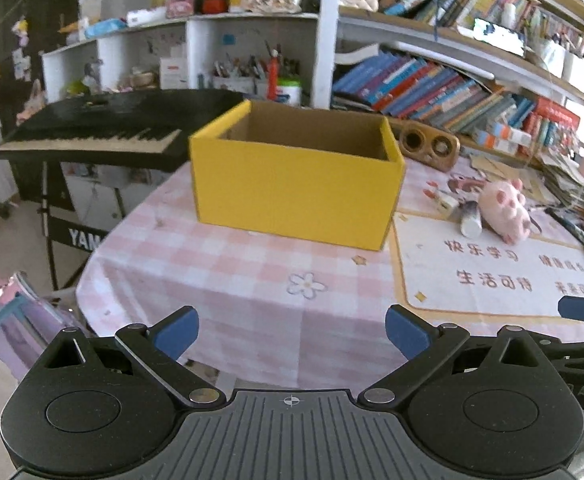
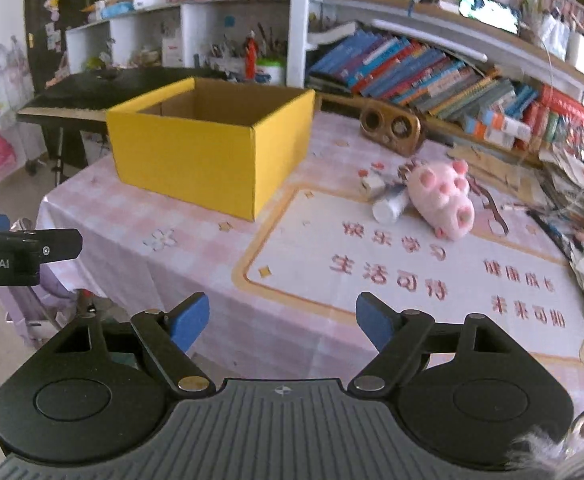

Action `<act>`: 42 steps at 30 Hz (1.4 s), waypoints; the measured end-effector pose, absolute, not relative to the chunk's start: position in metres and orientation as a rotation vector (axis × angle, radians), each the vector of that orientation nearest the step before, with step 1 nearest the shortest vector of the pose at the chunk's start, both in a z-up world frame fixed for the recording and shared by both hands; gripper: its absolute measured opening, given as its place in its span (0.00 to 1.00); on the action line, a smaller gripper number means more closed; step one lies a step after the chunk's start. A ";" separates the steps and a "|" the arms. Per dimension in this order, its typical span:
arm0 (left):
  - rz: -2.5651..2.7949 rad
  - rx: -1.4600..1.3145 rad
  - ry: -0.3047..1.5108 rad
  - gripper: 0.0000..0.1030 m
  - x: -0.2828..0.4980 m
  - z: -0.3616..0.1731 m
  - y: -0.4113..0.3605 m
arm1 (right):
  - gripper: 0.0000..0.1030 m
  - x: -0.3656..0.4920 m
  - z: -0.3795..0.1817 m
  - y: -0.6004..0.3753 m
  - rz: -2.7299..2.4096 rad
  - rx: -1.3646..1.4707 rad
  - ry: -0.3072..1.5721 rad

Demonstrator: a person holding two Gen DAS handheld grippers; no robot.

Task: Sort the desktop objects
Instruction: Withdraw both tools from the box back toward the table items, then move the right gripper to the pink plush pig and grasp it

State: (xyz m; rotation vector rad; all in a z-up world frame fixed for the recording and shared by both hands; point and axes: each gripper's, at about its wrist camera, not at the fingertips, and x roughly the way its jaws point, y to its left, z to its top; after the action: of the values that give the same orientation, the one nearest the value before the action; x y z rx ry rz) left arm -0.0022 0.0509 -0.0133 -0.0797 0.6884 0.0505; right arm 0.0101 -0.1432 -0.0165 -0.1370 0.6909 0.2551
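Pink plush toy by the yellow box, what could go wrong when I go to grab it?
1. The pink plush toy lies against a white tube and a small white item; a grab may drag or roll them.
2. The paper pile sits close behind, so overreaching could disturb it.
3. Both the right gripper and left gripper are open and far away.

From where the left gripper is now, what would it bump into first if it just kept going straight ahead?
Most likely the yellow box: it stands straight ahead of the open left gripper, with only bare checkered tablecloth between them. Depth is hard to judge here.
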 end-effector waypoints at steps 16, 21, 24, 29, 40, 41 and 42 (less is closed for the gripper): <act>-0.147 0.004 0.748 0.98 0.035 -0.023 -0.026 | 0.77 0.015 -0.028 -0.212 0.075 -0.070 0.774; -0.178 0.024 0.753 0.98 0.048 -0.023 -0.050 | 0.77 0.025 -0.028 -0.237 0.034 -0.044 0.785; -0.186 0.026 0.761 0.98 0.058 -0.024 -0.063 | 0.77 0.034 -0.029 -0.250 0.026 -0.039 0.793; -0.199 0.024 0.777 0.98 0.074 -0.027 -0.084 | 0.77 0.049 -0.030 -0.271 0.021 -0.039 0.805; -0.222 0.028 0.791 0.98 0.112 -0.031 -0.133 | 0.77 0.088 -0.033 -0.320 0.038 -0.036 0.820; -0.218 0.028 0.791 0.98 0.115 -0.031 -0.136 | 0.77 0.092 -0.033 -0.324 0.043 -0.036 0.819; -0.214 0.028 0.792 0.98 0.117 -0.032 -0.139 | 0.77 0.097 -0.033 -0.327 0.051 -0.036 0.819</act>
State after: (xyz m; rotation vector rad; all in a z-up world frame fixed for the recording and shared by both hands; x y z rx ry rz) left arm 0.1175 -0.1390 -0.0316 0.0281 0.7918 -0.2142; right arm 0.0967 -0.3268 -0.0334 -0.0357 0.8187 0.0506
